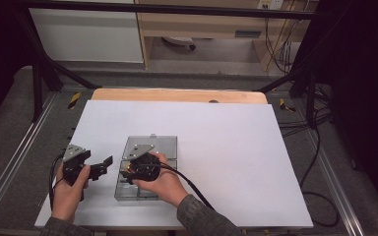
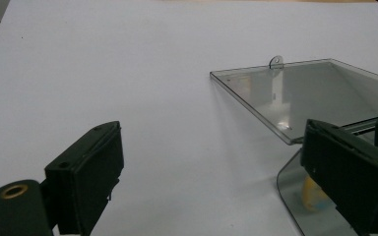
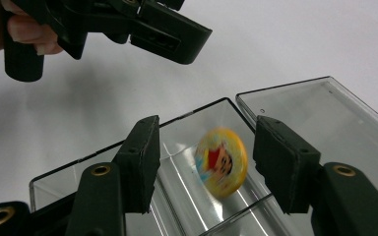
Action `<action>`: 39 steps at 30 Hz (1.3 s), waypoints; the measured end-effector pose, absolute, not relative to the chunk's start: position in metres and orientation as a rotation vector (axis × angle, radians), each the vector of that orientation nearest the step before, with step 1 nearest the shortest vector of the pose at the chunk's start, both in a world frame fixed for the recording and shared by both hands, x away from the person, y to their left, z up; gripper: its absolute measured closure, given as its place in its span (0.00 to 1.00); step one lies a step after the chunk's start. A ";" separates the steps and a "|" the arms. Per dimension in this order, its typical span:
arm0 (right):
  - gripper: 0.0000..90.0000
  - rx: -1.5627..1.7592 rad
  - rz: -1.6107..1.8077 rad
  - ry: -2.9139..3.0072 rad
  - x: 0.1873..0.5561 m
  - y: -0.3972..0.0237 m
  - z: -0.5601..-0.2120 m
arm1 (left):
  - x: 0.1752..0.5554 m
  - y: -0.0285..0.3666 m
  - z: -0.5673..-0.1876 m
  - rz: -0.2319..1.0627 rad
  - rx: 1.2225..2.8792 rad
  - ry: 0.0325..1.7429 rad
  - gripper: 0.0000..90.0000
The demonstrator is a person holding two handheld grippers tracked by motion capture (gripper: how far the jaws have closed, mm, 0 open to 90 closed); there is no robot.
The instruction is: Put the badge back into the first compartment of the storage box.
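The right claw (image 3: 204, 167) hangs over a clear, smooth plastic box (image 3: 187, 128), its jaws released either side of a round yellow badge (image 3: 221, 161) blurred inside it. Beyond, the left claw (image 3: 128, 29) hovers released above the white bench (image 3: 300, 44).

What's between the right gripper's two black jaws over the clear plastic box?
In the right gripper view, a round yellow badge with a cartoon figure sits between the right gripper's open jaws, untouched by either pad, inside the clear plastic box.
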State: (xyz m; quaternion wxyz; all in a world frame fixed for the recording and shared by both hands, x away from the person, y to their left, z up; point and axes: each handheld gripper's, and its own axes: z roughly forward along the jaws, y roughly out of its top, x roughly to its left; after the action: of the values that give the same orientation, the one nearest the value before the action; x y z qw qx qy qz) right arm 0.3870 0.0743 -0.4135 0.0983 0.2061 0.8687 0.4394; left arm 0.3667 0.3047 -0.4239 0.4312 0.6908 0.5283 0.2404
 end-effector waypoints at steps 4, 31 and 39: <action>0.48 0.609 1.305 2.565 0.386 0.073 -0.411 | 0.367 0.305 -0.424 0.600 1.725 1.317 0.10; 0.38 0.690 1.308 2.556 0.392 0.058 -0.403 | 0.367 0.305 -0.424 0.601 1.727 1.323 0.10; 0.26 0.745 1.325 2.507 0.395 0.039 -0.396 | 0.367 0.305 -0.425 0.600 1.731 1.321 0.10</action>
State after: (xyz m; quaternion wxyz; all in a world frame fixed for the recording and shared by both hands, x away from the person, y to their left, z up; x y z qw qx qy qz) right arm 0.3947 0.0389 -0.3961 0.1048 0.2528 0.8504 0.4494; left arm 0.3674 0.3046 -0.4250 0.4273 0.6930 0.5287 0.2400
